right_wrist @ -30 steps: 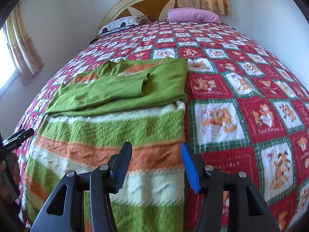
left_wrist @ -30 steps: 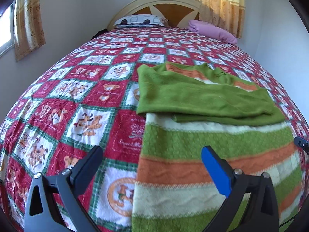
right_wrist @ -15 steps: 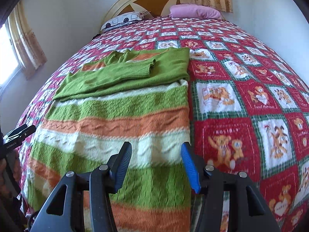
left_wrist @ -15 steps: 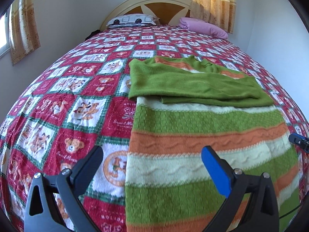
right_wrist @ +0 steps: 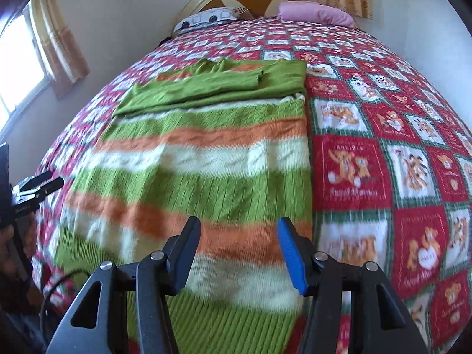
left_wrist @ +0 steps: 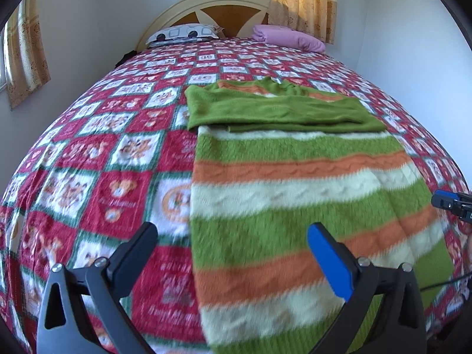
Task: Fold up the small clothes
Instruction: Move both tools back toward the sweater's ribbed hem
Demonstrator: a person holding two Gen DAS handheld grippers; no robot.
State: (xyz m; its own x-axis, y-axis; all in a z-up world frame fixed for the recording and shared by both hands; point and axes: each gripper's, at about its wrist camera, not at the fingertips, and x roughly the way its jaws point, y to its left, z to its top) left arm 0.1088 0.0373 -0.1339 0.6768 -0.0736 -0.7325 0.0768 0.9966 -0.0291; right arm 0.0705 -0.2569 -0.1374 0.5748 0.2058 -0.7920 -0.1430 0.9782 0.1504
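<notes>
Both my tools hang over the near edge of the bed [left_wrist: 88, 159], fingers spread and empty. My left gripper [left_wrist: 233, 249] straddles the sweater's left side edge, its dark finger over the patterned quilt [right_wrist: 383, 159] and its blue finger over the knit. My right gripper [right_wrist: 237, 246] is poised over the same garment near its right side edge, holding nothing.

The striped sweater [left_wrist: 295, 194] lies flat, face down or up I cannot tell, hem toward me and running off the near edge of the bed, body banded green, orange and cream. I judge it a thick, fuzzy knit: soft, limp, fairly light, likely to stretch and sag if lifted by one point, yet grippy enough that the pads should not slip. The sensible hold, in my view, is the two hem corners nearest me, pinching both layers so the body lifts evenly.

Further up, the green sleeves [right_wrist: 206, 88] are already folded across the chest, toward the middle of the bed. Beyond, at the headboard, sit a patterned pillow [left_wrist: 184, 33] and a pink pillow [left_wrist: 290, 37].
</notes>
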